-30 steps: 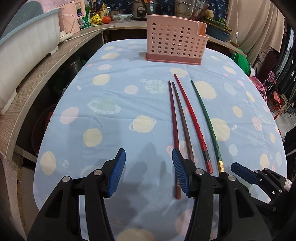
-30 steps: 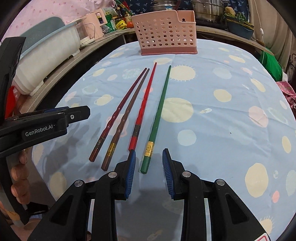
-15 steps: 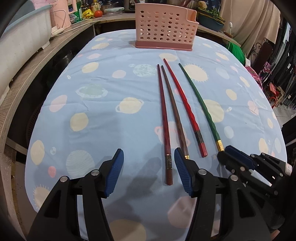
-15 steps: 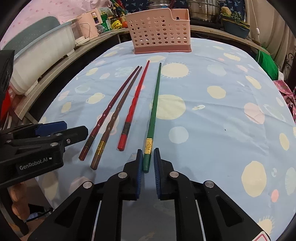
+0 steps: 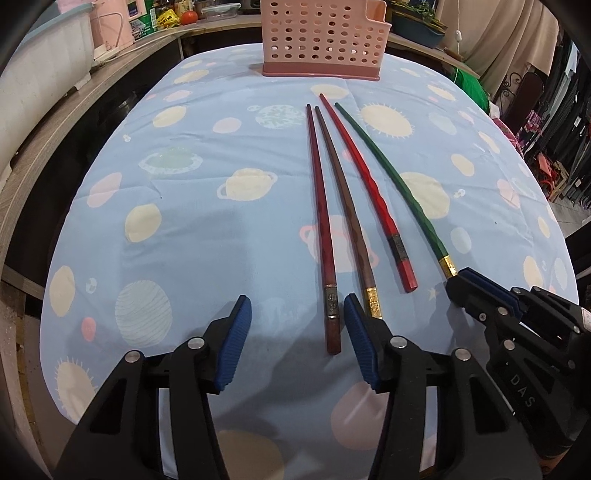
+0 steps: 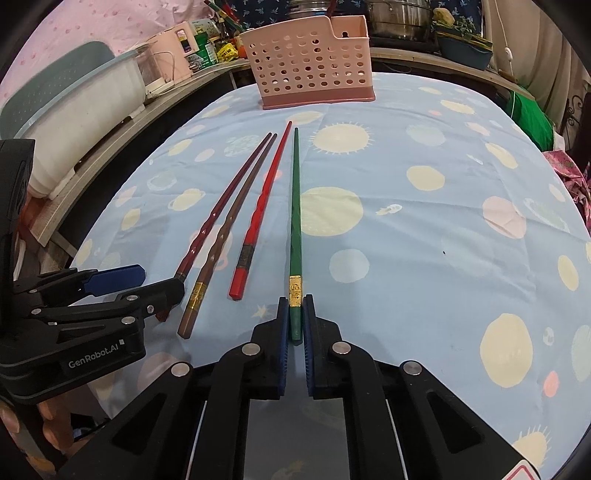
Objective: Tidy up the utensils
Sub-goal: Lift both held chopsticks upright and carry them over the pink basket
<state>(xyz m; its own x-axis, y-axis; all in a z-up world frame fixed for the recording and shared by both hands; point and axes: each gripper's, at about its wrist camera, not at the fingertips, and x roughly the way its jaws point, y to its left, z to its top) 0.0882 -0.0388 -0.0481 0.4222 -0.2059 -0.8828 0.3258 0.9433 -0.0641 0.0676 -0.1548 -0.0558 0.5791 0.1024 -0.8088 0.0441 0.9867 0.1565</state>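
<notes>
Right gripper (image 6: 294, 325) newly clamped on green chopstick (image 6: 295, 206)

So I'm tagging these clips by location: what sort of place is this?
Most likely a home kitchen or dining corner: a table under a planet-print cloth, steel pots and groceries on the counter behind, and a pink utensil basket.

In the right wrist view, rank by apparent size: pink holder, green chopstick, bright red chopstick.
1. Pink perforated plastic holder, the bulkiest
2. Green chopstick, longest, but nearest the camera
3. Bright red chopstick, slightly shorter
</notes>
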